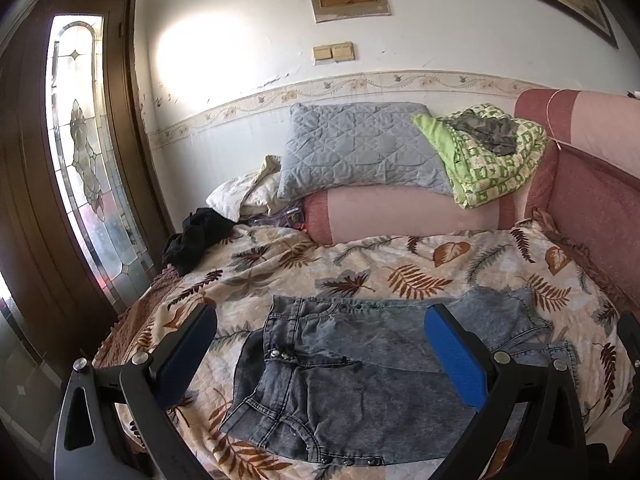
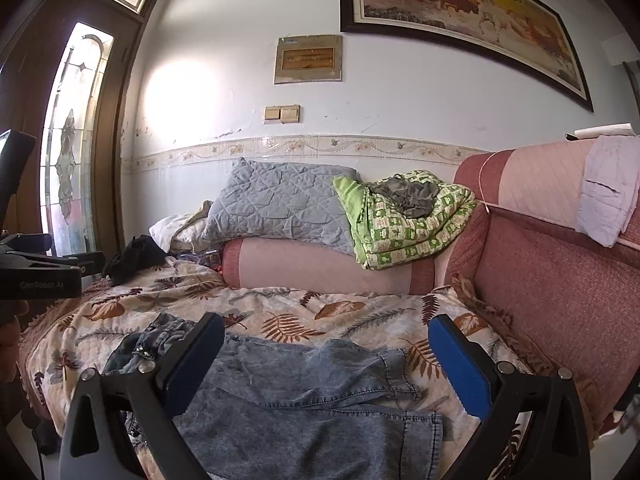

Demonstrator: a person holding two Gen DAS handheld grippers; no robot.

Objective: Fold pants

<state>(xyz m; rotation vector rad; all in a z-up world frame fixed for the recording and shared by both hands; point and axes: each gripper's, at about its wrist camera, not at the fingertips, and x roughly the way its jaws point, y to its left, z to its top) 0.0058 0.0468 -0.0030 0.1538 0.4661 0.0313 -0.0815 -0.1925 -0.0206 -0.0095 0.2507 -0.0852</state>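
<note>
Pants: grey-blue acid-washed denim pants (image 1: 360, 380) lie spread on the leaf-printed quilted bedspread (image 1: 400, 264), waistband to the left, legs running right, both hems (image 2: 404, 396) near the right edge.
Left gripper: black two-finger gripper with blue pads (image 1: 320, 356) hangs above the waistband end, fingers wide apart, holding nothing.
Right gripper: matching black gripper with blue pads (image 2: 326, 364) hovers over the leg ends, fingers also spread, empty.
Step in hand: judged to be the approach before the first fold, since the pants look unfolded.
Doing it well: pinch only the near edge at waistband and hem together, lift both ends evenly, and lay one leg squarely over the other so the seams align.
Fabric: denim looks stiff and mottled, with stitched pockets and metal studs (image 1: 280, 354); it should hold a crease but drag on the quilting.
Surroundings: grey quilted pillow (image 1: 360, 152) and green patterned folded blanket (image 1: 492, 160) sit far back on a pink bolster (image 1: 400, 216).
</note>
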